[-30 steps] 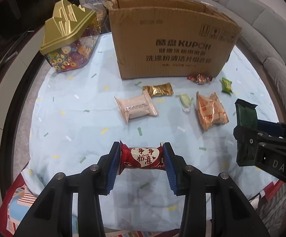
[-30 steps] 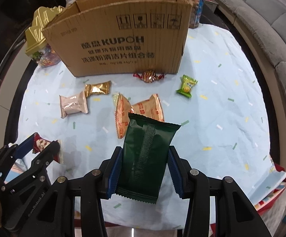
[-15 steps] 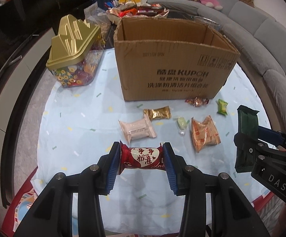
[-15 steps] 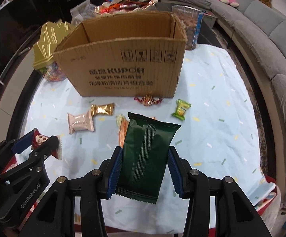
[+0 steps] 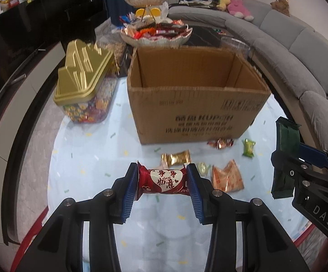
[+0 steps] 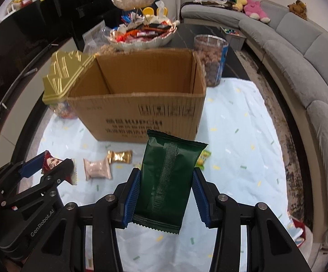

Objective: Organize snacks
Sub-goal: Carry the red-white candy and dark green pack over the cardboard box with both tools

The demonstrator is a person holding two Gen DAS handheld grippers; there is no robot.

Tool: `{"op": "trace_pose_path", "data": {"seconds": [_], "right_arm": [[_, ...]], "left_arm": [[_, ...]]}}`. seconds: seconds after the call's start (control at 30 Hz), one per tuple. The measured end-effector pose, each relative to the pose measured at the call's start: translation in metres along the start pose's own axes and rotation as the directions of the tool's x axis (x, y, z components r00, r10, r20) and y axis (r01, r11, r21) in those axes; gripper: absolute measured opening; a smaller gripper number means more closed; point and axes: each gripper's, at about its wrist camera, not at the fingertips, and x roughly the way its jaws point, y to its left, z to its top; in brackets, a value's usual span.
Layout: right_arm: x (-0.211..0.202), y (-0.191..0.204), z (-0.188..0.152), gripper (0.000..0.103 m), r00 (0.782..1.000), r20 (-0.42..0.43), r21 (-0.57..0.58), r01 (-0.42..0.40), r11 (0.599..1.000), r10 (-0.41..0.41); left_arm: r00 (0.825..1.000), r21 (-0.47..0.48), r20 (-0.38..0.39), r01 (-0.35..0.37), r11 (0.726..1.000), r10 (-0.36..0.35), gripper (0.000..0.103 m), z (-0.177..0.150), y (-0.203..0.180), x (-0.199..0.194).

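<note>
above the counter (image 5: 78, 158), both grippers have risen since a second ago, so the open top of the cardboard box (image 5: 195, 104) now shows where only its front wall did. left gripper (image 5: 162, 182) stays clamped on the red heart-printed snack (image 5: 164, 181); right gripper (image 6: 165, 189) stays clamped on the dark green packet (image 6: 166, 181). both loads look high enough to clear the box rim, so carrying forward and dropping comes next. gold, pink and orange packets lie loose on the cloth in front of the box.
</note>
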Motion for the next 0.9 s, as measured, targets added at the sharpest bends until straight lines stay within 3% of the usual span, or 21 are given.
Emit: {"op": "trace_pose_path", "data": {"seconds": [0.37,0.9], "right_arm": [[-0.019,-0.002,0.045,0.047,0.995,0.097,-0.003,0.006,1.000,-0.006],[-0.021,-0.002,0.086,0.047,0.988,0.157,-0.022,0.016,1.000,-0.012]], "left_arm": [[0.998,-0.004,0.070,-0.004,1.000,0.005,0.043,0.048,0.001,-0.010],[0.994,-0.015,0.112,-0.007,1.000,0.008,0.043,0.092,0.004,-0.007]]}}
